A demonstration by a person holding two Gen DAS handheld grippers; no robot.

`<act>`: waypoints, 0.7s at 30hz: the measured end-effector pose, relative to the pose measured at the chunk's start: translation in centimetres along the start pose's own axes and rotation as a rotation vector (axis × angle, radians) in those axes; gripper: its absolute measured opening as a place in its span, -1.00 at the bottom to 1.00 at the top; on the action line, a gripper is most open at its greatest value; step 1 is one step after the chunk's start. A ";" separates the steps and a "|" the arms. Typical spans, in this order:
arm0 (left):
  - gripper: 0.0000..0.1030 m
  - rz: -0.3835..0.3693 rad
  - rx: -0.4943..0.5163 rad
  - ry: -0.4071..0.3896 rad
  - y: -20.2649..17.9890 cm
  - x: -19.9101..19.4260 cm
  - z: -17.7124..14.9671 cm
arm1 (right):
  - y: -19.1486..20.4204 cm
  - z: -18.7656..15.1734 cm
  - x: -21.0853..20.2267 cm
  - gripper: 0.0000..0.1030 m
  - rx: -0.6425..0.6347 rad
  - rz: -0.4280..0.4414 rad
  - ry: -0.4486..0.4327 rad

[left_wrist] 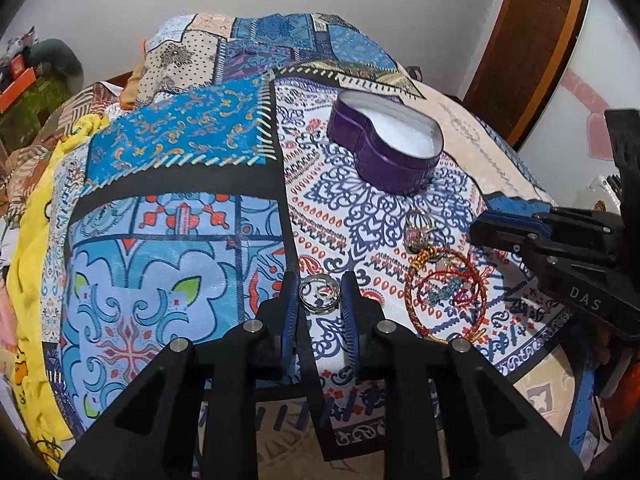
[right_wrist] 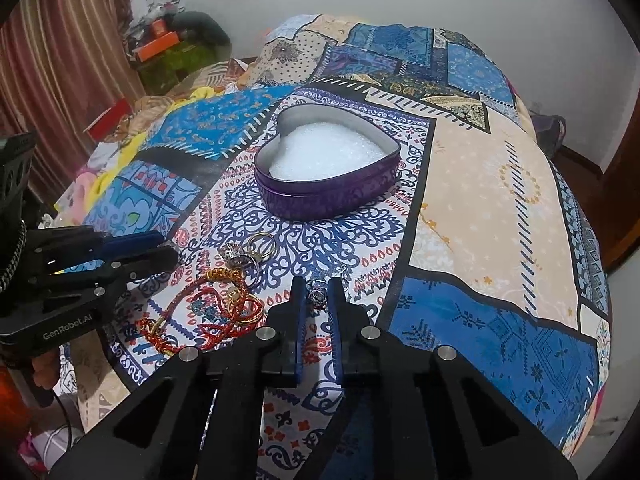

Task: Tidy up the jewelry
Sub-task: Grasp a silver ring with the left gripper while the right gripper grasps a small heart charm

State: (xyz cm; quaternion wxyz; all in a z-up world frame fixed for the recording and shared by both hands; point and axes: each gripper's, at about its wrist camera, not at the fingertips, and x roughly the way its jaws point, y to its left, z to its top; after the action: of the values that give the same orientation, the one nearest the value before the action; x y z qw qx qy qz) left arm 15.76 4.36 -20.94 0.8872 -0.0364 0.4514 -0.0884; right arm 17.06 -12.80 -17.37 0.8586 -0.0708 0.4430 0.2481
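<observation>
A purple heart-shaped tin [left_wrist: 386, 148] with white foam inside stands open on the patterned cloth; it also shows in the right wrist view [right_wrist: 328, 196]. My left gripper [left_wrist: 319, 294] is shut on a silver ring [left_wrist: 319, 294], held just above the cloth. My right gripper [right_wrist: 318, 294] is shut on a small silver beaded trinket [right_wrist: 318, 295]. Red and gold cord bracelets [left_wrist: 444, 296] lie right of the left gripper, also seen in the right wrist view [right_wrist: 200, 312]. Gold and silver rings [right_wrist: 250, 254] lie between the bracelets and the tin.
The patchwork cloth [right_wrist: 480, 208] covers a rounded surface that drops off at the right and front. Yellow fabric [left_wrist: 36, 264] hangs at the left edge. A wooden door [left_wrist: 528, 40] stands at back right, clutter [right_wrist: 168, 44] at back left.
</observation>
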 end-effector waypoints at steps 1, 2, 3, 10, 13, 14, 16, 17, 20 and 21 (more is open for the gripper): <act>-0.59 -0.001 -0.002 -0.005 0.1 -0.2 0.1 | 0.0 0.0 -0.1 -0.81 -0.001 -0.002 -0.004; -0.59 0.001 -0.004 -0.013 0.1 -0.5 0.2 | 0.1 0.0 -0.3 -0.81 -0.001 -0.003 -0.008; -0.59 0.003 -0.003 -0.021 0.1 -0.8 0.3 | 0.1 0.1 -0.5 -0.81 -0.001 -0.005 -0.015; -0.59 0.007 0.003 -0.072 0.0 -2.5 1.5 | 0.0 1.0 -2.3 -0.81 0.004 -0.013 -0.068; -0.59 0.006 0.008 -0.105 -0.2 -3.4 2.2 | 0.1 1.6 -3.2 -0.81 0.001 -0.024 -0.097; -0.59 0.008 0.011 -0.119 -0.3 -3.7 2.5 | 0.1 1.7 -3.4 -0.81 0.001 -0.025 -0.104; -0.59 0.011 0.018 -0.135 -0.4 -4.1 2.9 | 0.0 2.2 -4.0 -0.81 0.002 -0.032 -0.128; -0.59 0.016 0.023 -0.144 -0.6 -4.3 3.2 | 0.1 2.4 -4.2 -0.81 0.000 -0.036 -0.139; -0.59 0.028 0.041 -0.165 -1.1 -4.8 3.9 | 0.3 3.1 -5.1 -0.81 -0.013 -0.050 -0.177; -0.59 0.029 0.045 -0.171 -1.2 -4.9 4.1 | 0.4 3.4 -5.4 -0.81 -0.019 -0.053 -0.192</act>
State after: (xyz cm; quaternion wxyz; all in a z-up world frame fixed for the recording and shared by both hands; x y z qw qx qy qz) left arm 16.13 4.05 -14.43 0.9243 -0.0172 0.3723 -0.0823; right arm 16.72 -13.30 -10.99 0.9026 -0.0665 0.3544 0.2353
